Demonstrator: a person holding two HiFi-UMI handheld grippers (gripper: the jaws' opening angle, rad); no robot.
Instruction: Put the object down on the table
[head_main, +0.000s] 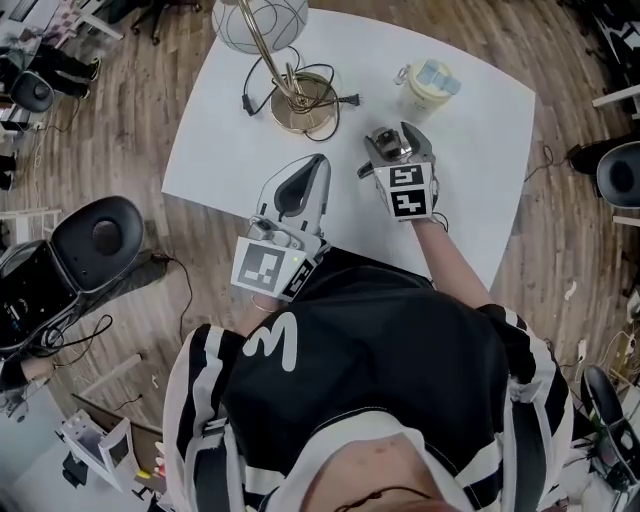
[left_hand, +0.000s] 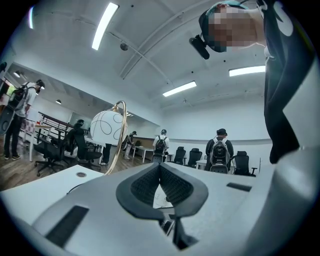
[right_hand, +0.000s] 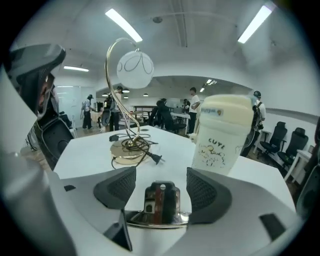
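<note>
In the head view your left gripper (head_main: 312, 165) hovers near the table (head_main: 220, 140) edge, and your right gripper (head_main: 400, 135) sits low over the tabletop carrying a chrome piece (head_main: 384, 141). The left gripper view shows those jaws pressed together on nothing. In the right gripper view your jaws stand wide, apparently bracing the piece's broad base, which runs crosswise with its holed tab pointing ahead; it looks rigid and slick, so grip it squarely there.
</note>
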